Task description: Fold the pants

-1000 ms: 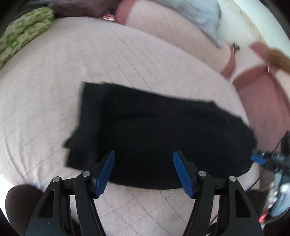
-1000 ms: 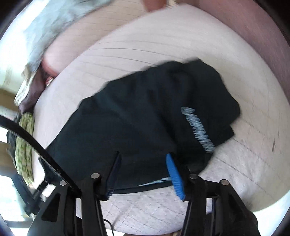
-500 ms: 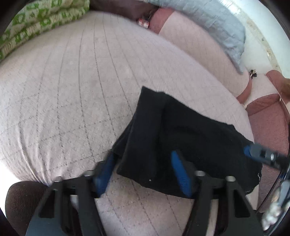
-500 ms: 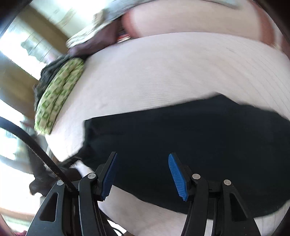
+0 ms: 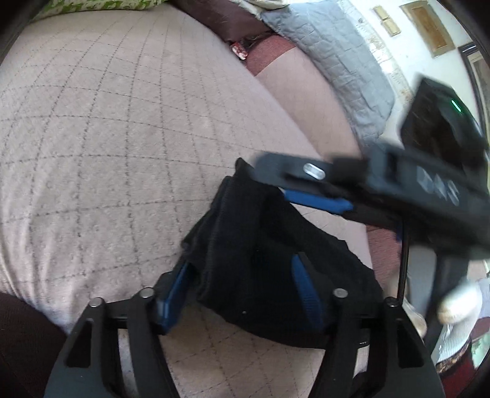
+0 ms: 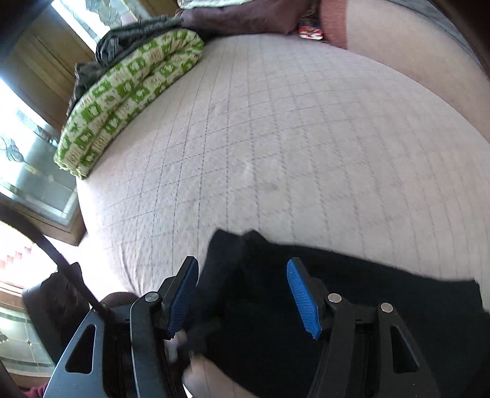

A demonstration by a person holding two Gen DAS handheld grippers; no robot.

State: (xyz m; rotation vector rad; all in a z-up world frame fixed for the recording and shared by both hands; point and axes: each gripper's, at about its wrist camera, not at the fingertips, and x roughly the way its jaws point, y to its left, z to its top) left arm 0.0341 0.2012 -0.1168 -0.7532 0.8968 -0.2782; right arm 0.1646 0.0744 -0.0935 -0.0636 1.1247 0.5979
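The black pants (image 5: 260,251) lie folded in a compact bundle near the front edge of the pink quilted bed (image 5: 107,137). My left gripper (image 5: 242,290) is open, its blue-padded fingers (image 5: 306,290) astride the near end of the bundle. My right gripper reaches in from the right in the left wrist view (image 5: 318,199), low over the far end of the pants. In the right wrist view the right gripper (image 6: 242,290) is open with the pants (image 6: 352,300) between and beneath its fingers.
A green-and-white patterned folded blanket (image 6: 122,91) lies at the bed's far left edge beside a window. A grey quilted pillow (image 5: 337,61) and a brown cushion (image 5: 220,18) sit at the head of the bed. A small red item (image 5: 239,50) lies by the cushion.
Both grippers have swung toward the left end of the pants and closed in on it. The right gripper has come into the left wrist view, above the cloth. Both stay open.
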